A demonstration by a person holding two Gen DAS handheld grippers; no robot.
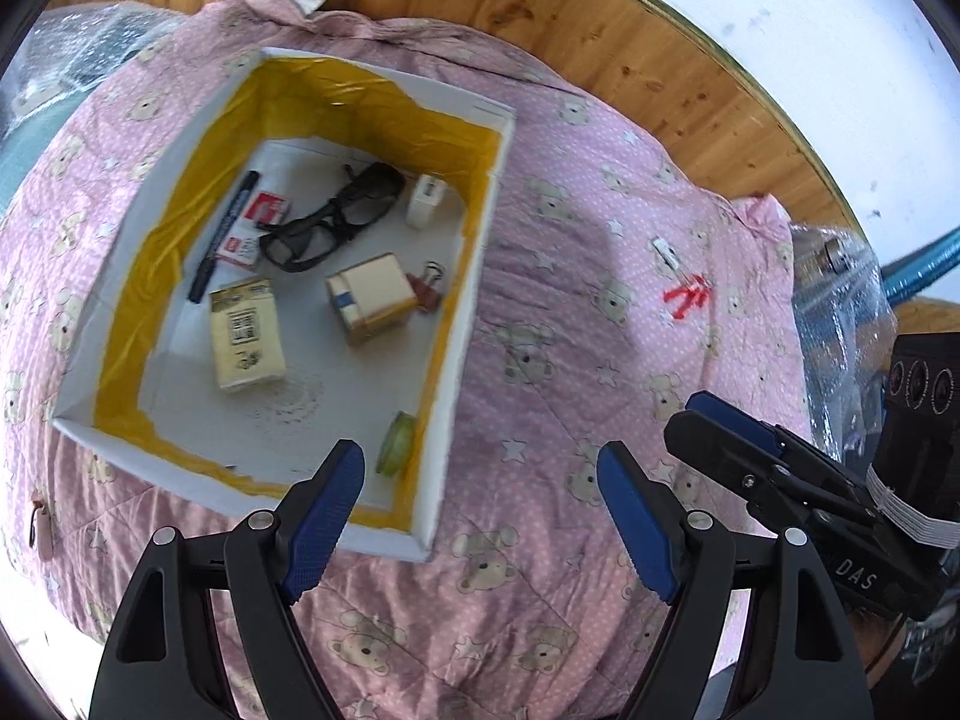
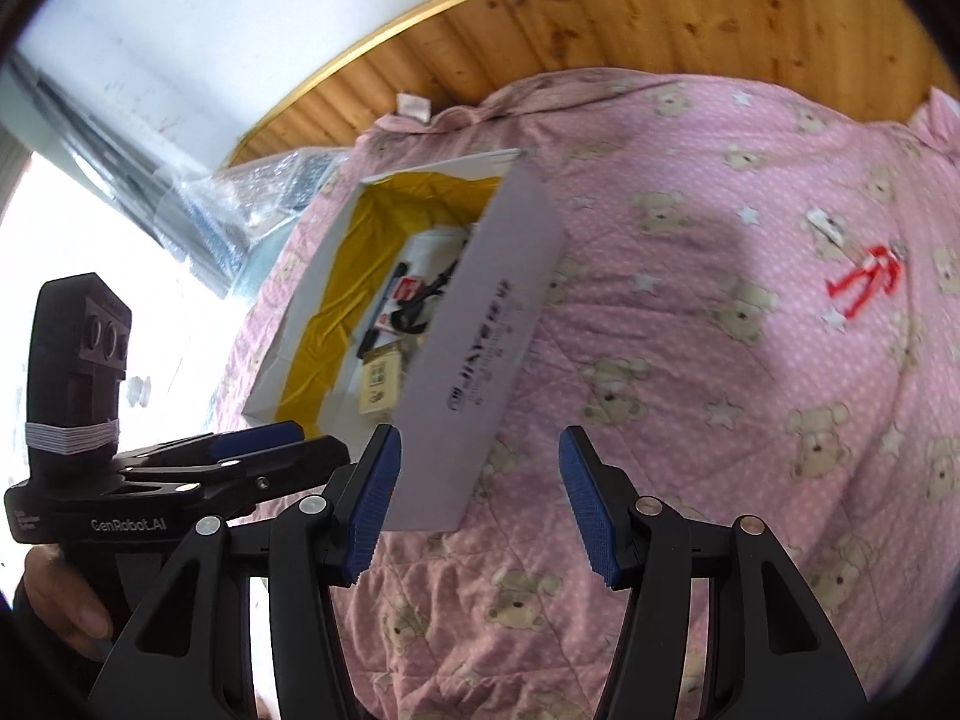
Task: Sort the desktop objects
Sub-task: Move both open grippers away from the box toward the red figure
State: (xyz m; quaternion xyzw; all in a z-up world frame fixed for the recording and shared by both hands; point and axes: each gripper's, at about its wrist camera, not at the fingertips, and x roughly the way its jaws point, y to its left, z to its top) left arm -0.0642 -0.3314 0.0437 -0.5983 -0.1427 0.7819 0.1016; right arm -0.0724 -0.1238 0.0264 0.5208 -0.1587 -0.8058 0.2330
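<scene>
Left wrist view: both hand-held grippers, left (image 1: 480, 516) and right (image 2: 477, 504), hover wide open, empty, over box (image 1: 468, 276)

The left gripper (image 1: 480, 516) hangs with its jaws spread wide and nothing between them, the blue pads (image 1: 324, 516) facing each other across the gap. The right gripper (image 2: 477, 501) is the same, jaws wide apart and bare. In each wrist view the other gripper shows beside the jaws. A hand (image 2: 57, 600) grips the left gripper's handle from below.
</scene>
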